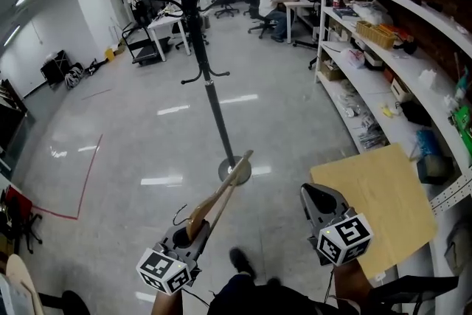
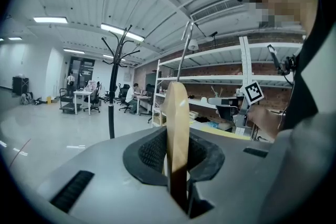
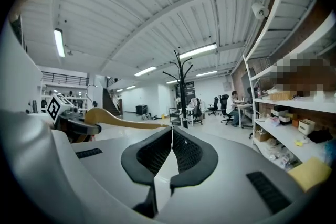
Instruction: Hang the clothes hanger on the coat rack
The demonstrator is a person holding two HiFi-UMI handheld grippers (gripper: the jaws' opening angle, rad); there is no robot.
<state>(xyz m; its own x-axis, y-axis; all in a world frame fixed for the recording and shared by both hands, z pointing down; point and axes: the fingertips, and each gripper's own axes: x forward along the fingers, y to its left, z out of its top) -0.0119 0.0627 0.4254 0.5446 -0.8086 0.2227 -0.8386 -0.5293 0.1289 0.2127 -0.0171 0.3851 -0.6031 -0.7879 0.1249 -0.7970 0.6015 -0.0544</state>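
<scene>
A wooden clothes hanger [image 1: 221, 199] with a metal hook sticks forward out of my left gripper [image 1: 193, 231], which is shut on its lower end. In the left gripper view the hanger's wood [image 2: 177, 118] stands upright between the pads. The black coat rack [image 1: 209, 77] stands on the floor ahead, its round base [image 1: 234, 172] just beyond the hanger's tip. It also shows as the coat rack [image 2: 113, 86] left of the hanger, some way off. My right gripper [image 1: 313, 194] is shut with nothing in it, beside the left one. Its view shows its own gripper tips [image 3: 171, 131] touching, the hanger [image 3: 121, 119] at left and the coat rack [image 3: 182, 81] ahead.
White shelving [image 1: 383, 77] with several boxes and items runs along the right. A light wooden tabletop [image 1: 383, 203] sits at the lower right by my right gripper. Desks, office chairs and a seated person [image 1: 274, 0] are far back. A red line [image 1: 88, 173] marks the floor at left.
</scene>
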